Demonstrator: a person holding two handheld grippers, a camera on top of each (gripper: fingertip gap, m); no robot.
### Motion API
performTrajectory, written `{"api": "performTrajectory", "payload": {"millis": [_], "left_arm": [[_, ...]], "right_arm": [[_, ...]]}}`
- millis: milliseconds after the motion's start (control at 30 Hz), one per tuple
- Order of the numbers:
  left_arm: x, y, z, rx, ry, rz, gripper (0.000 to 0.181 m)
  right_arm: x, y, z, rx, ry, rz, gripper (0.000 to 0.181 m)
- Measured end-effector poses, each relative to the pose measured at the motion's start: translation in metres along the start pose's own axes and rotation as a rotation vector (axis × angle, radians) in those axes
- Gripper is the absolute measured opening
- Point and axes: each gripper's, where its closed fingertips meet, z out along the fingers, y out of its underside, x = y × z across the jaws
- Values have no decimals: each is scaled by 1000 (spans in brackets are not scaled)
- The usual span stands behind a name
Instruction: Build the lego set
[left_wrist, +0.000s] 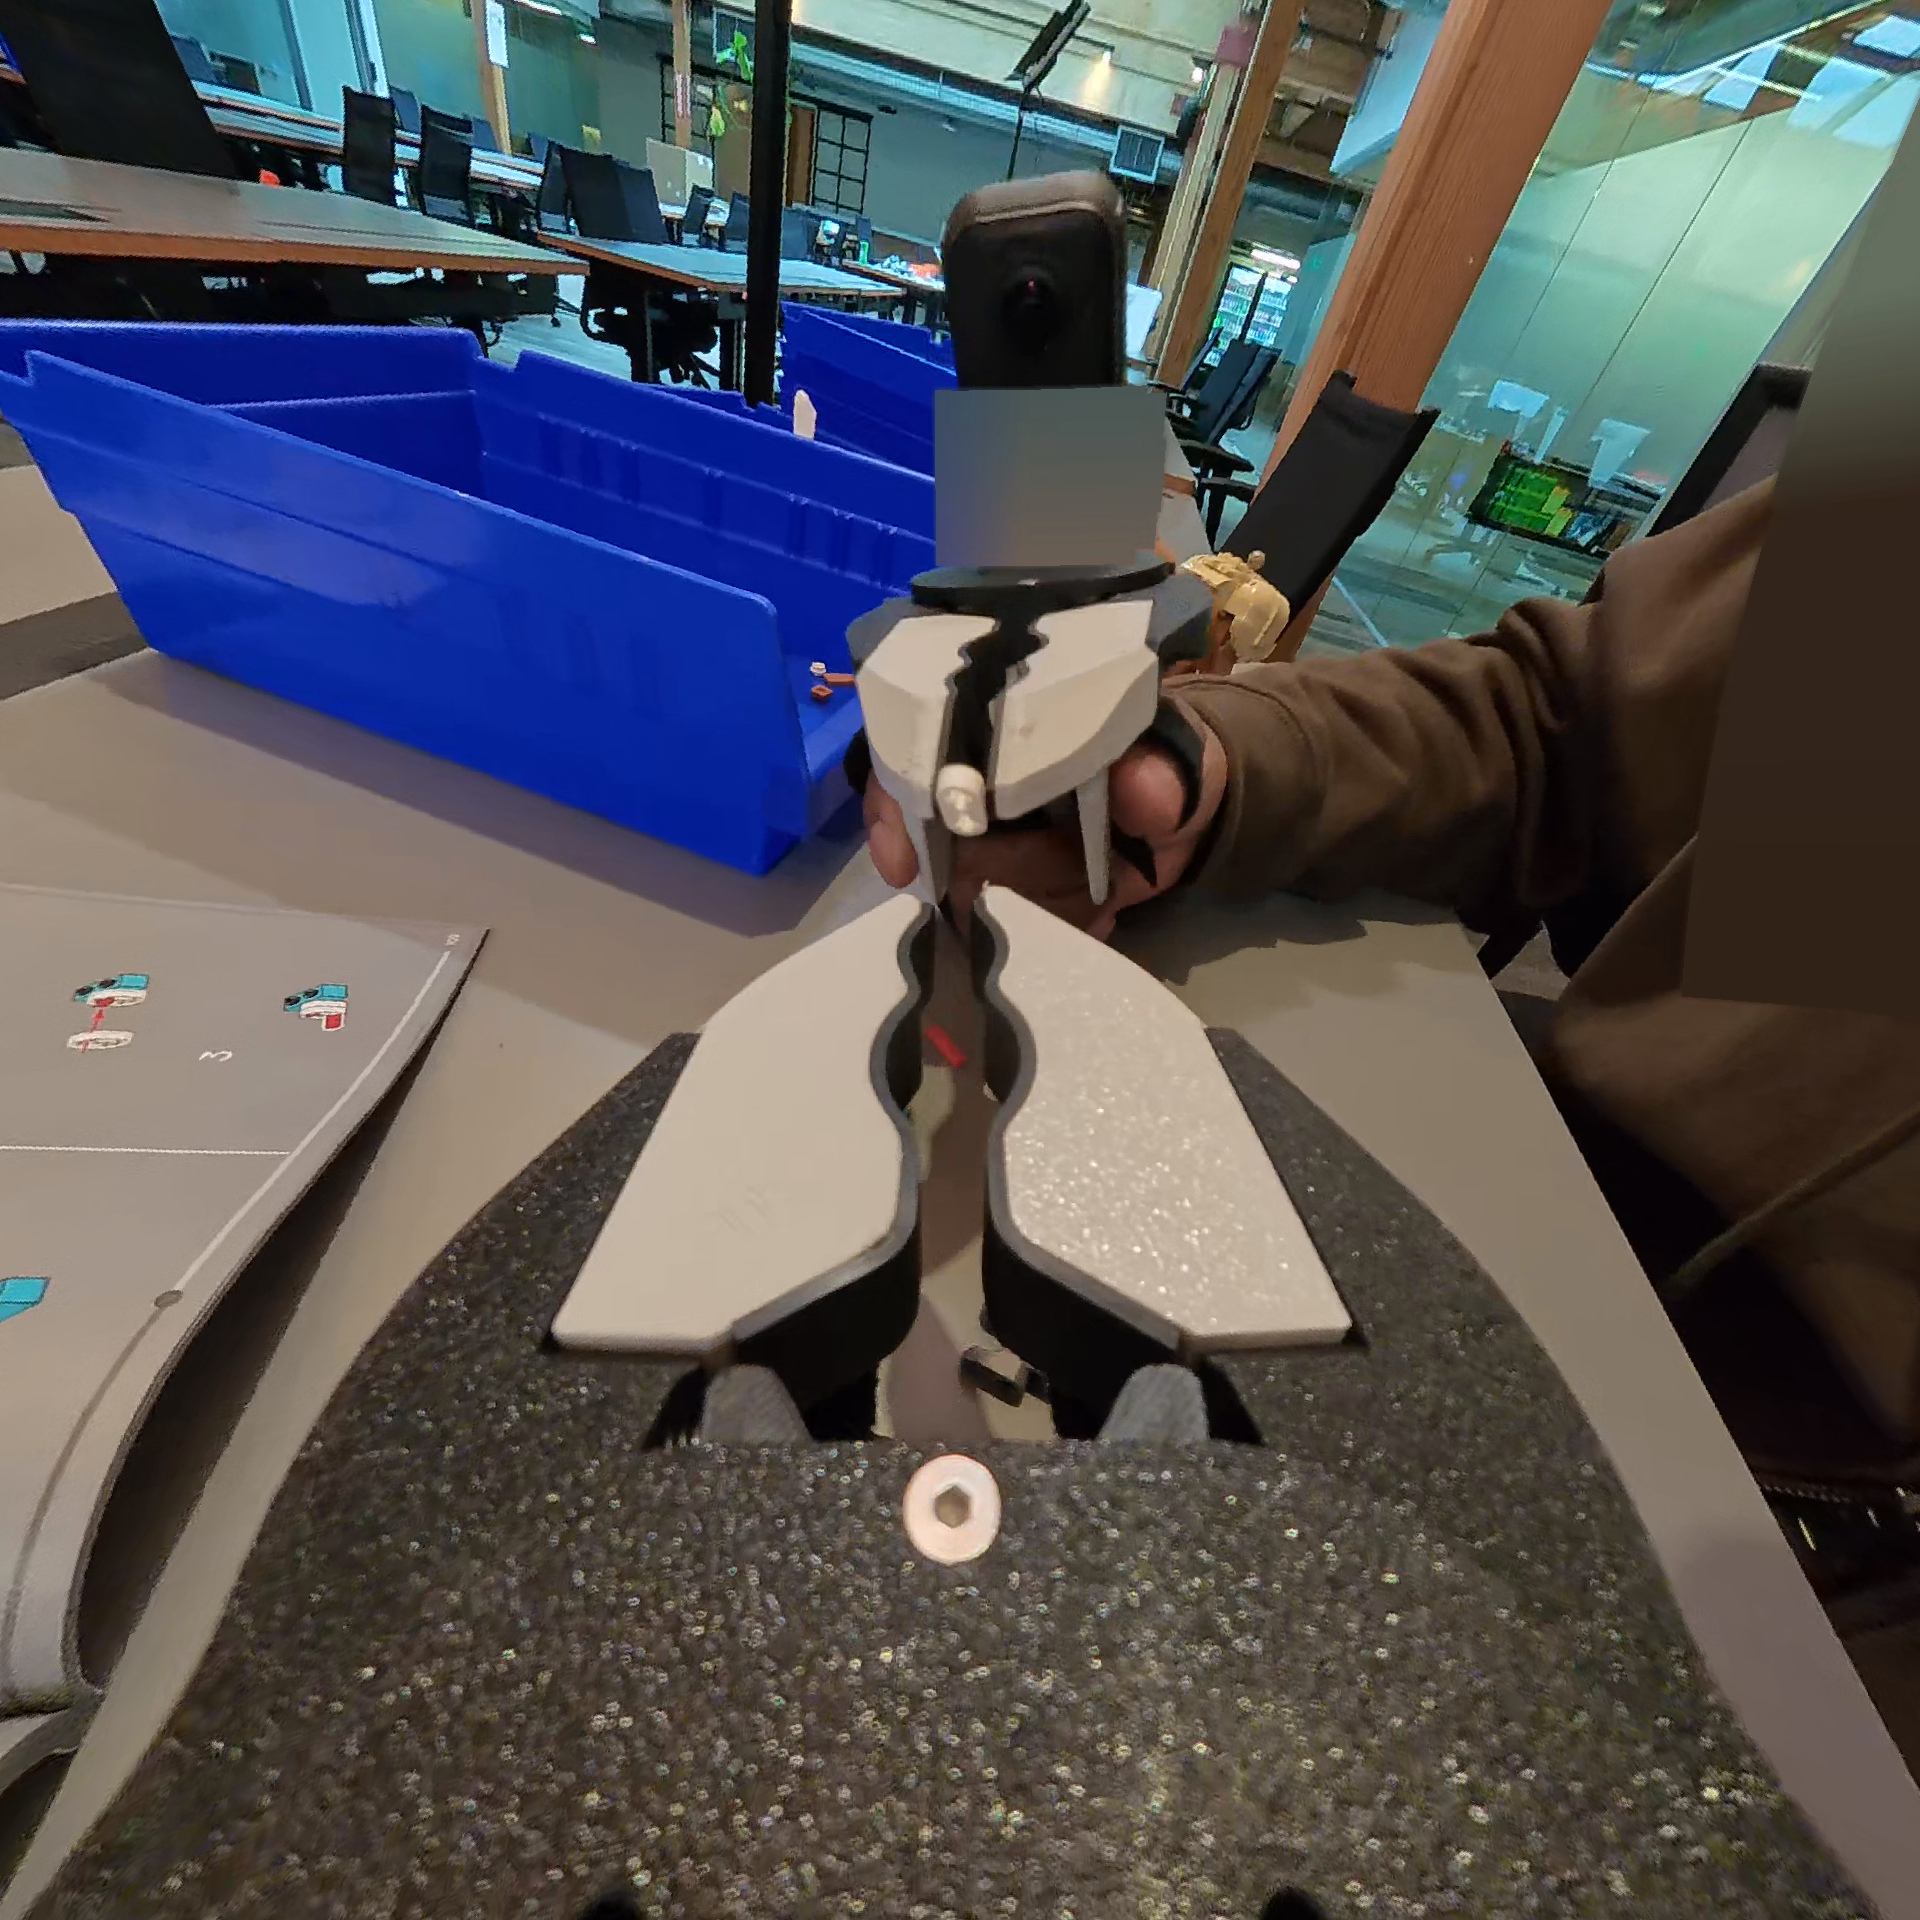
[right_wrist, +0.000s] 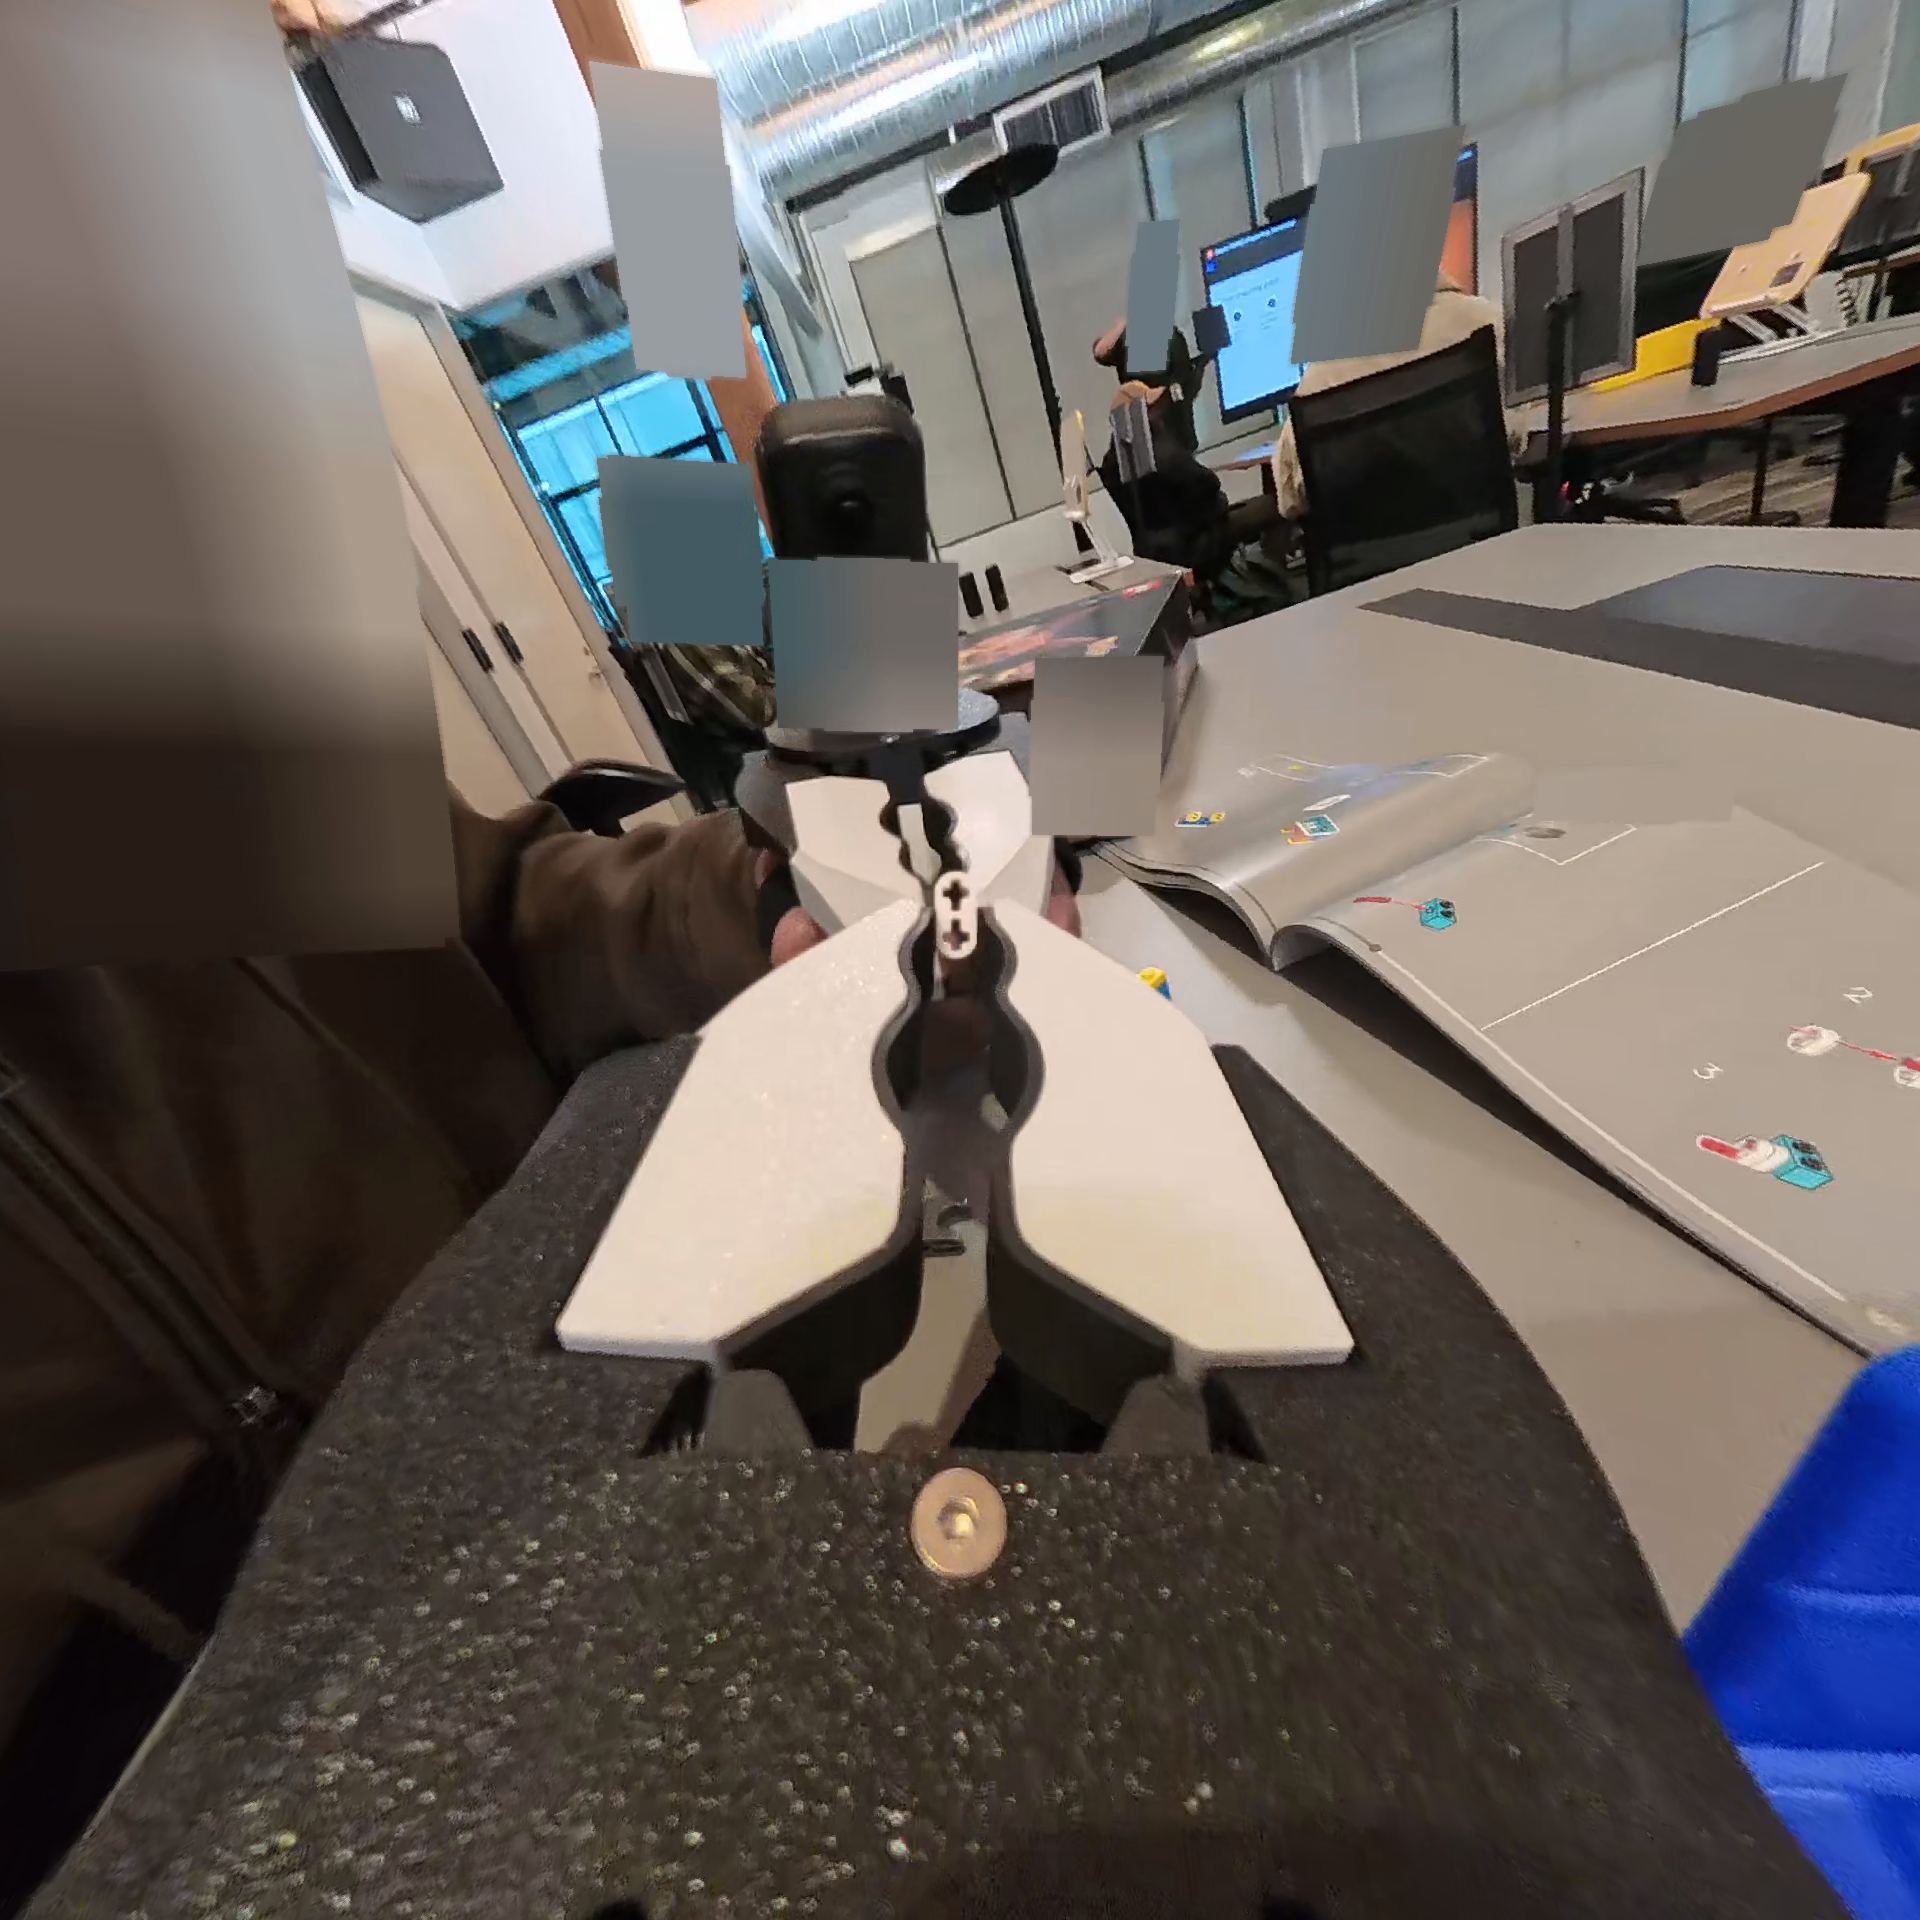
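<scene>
My right gripper (right_wrist: 956, 925) is shut on a small white lego connector piece (right_wrist: 955, 918) with cross-shaped holes, held at its tips. In the left wrist view the right gripper (left_wrist: 966, 831) faces the camera, and the white piece (left_wrist: 962, 805) sticks out of its tips. My left gripper (left_wrist: 951, 914) has its jaws closed to a thin slit, tip to tip with the right one. I cannot tell whether anything is pinched in it. A small red piece (left_wrist: 945, 1044) shows through the gap between its fingers. The left gripper also shows in the right wrist view (right_wrist: 920, 831).
Blue bins (left_wrist: 468, 582) stand behind on the grey table (left_wrist: 416, 831), one with a few small bricks (left_wrist: 831, 681). An open instruction booklet (left_wrist: 208, 1091) (right_wrist: 1558, 935) lies beside them. A yellow and blue brick (right_wrist: 1153, 979) and a dark box (right_wrist: 1081, 623) are near. A sleeved arm (left_wrist: 1455, 748) crosses the table edge. My left and right fingertips are right by each other.
</scene>
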Motion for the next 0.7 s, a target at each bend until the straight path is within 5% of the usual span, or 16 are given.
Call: {"api": "performTrajectory", "payload": {"millis": [300, 700], "left_arm": [[4, -15, -4, 92, 10, 15, 6], [13, -29, 3, 208, 21, -51, 7]], "right_arm": [[-6, 1, 3, 11, -25, 1, 7], [-10, -29, -7, 280, -179, 241, 7]]}}
